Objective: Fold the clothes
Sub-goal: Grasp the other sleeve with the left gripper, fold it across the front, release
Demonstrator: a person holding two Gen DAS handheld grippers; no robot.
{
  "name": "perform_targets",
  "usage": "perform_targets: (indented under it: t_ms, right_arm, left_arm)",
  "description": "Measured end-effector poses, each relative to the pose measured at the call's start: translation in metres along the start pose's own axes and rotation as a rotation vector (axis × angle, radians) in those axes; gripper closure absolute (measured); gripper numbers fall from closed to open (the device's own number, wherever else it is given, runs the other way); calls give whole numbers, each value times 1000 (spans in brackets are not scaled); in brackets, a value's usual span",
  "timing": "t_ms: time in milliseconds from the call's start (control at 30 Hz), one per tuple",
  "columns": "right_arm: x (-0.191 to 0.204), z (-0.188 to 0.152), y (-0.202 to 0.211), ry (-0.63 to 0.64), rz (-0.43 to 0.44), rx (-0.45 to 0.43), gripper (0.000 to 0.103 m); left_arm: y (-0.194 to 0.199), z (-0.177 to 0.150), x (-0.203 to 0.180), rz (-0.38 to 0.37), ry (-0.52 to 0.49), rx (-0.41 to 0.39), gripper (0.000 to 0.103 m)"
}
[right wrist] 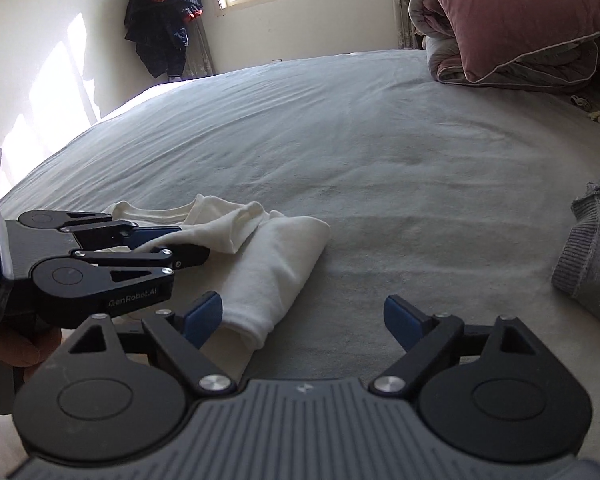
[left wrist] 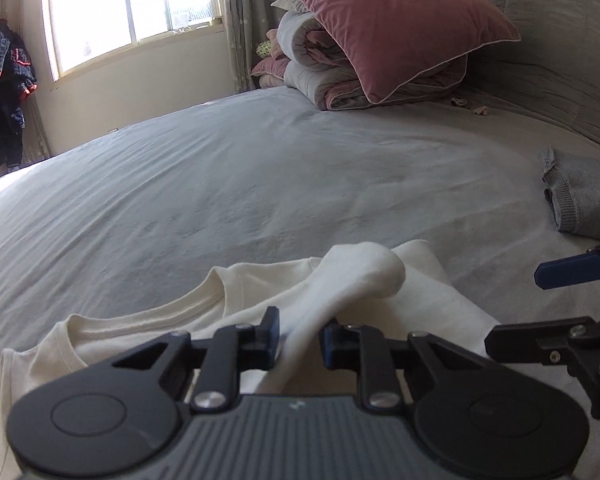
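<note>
Left wrist view: left claw [left wrist: 299, 334] pinches the cream shirt's [left wrist: 180, 320] sleeve; right claw [right wrist: 303, 318] gapes, nothing between its jaws.

A cream shirt [left wrist: 340, 280] of soft, matt knit cotton lies between the left gripper's [left wrist: 299, 330] matt black plastic fingers, which have bright metal screws. Beyond it stretches a grey bedsheet [left wrist: 220, 184], matt and faintly creased. To the right lies a ribbed grey knit garment [left wrist: 580, 200]. Far ahead sits a velvety pink pillow [left wrist: 388, 20].
</note>
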State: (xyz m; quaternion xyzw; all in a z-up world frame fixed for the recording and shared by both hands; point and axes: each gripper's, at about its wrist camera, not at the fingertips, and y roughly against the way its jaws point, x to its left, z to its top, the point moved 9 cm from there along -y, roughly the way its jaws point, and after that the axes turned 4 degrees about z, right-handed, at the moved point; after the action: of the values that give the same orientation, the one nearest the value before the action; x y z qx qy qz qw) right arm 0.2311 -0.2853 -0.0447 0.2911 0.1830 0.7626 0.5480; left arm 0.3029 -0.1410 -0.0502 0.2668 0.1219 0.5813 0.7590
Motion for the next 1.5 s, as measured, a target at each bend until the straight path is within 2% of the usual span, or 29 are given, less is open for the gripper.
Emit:
perform_targets:
  t_ms: [100, 300, 333, 467, 567, 600, 633, 667, 733, 800, 833, 900, 1000, 1100, 1200, 1300, 1400, 1500]
  right_arm:
    - [6, -3, -5, 7, 36, 17, 13]
    - [21, -14, -29, 41, 70, 72, 13]
    - [23, -15, -32, 49, 67, 73, 13]
    - [29, -15, -36, 77, 61, 66, 13]
    - [32, -16, -38, 88, 60, 67, 13]
    - [33, -16, -39, 94, 59, 68, 13]
    - [34, -16, -39, 100, 57, 69, 13]
    - [35, -16, -40, 102, 56, 68, 13]
    - [36, -15, -40, 106, 55, 66, 13]
    - [37, -15, -40, 110, 53, 64, 13]
    - [38, -15, -41, 112, 53, 63, 13]
    - [39, -15, -41, 120, 53, 59, 13]
    - [39, -15, -42, 126, 56, 55, 12]
    - [42, -15, -44, 142, 57, 49, 12]
    - [51, -15, -43, 193, 56, 33, 12]
    - [62, -12, -39, 243, 73, 3, 12]
    - [64, -10, -33, 229, 115, -11, 12]
    - [57, -4, -25, 152, 155, -41, 12]
  left_arm:
    - [18, 3, 31, 55, 144, -78, 90]
    - [54, -16, 108, 150, 407, -219, 91]
    - [59, -24, 120, 166, 440, -226, 91]
    - [64, -62, 155, 215, 554, -167, 91]
    - [62, -88, 168, 172, 645, -110, 90]
    - [61, -93, 171, 129, 693, -94, 90]
    - [59, -97, 174, 90, 740, -81, 86]
    - [58, -98, 177, 65, 783, -79, 76]
    - [55, -97, 182, 39, 846, -82, 69]
    - [52, -95, 182, 46, 847, -70, 73]
    - [50, -94, 182, 55, 840, -61, 97]
    - [50, -87, 181, 107, 775, -64, 97]
    - [57, -71, 183, 170, 690, -126, 97]
    - [69, -56, 193, 222, 658, -189, 97]
    - [81, -39, 200, 227, 627, -237, 96]
    - [89, -26, 207, 290, 565, -271, 96]
    - [89, -32, 221, 335, 565, -258, 96]
    - [88, -45, 234, 376, 586, -240, 96]
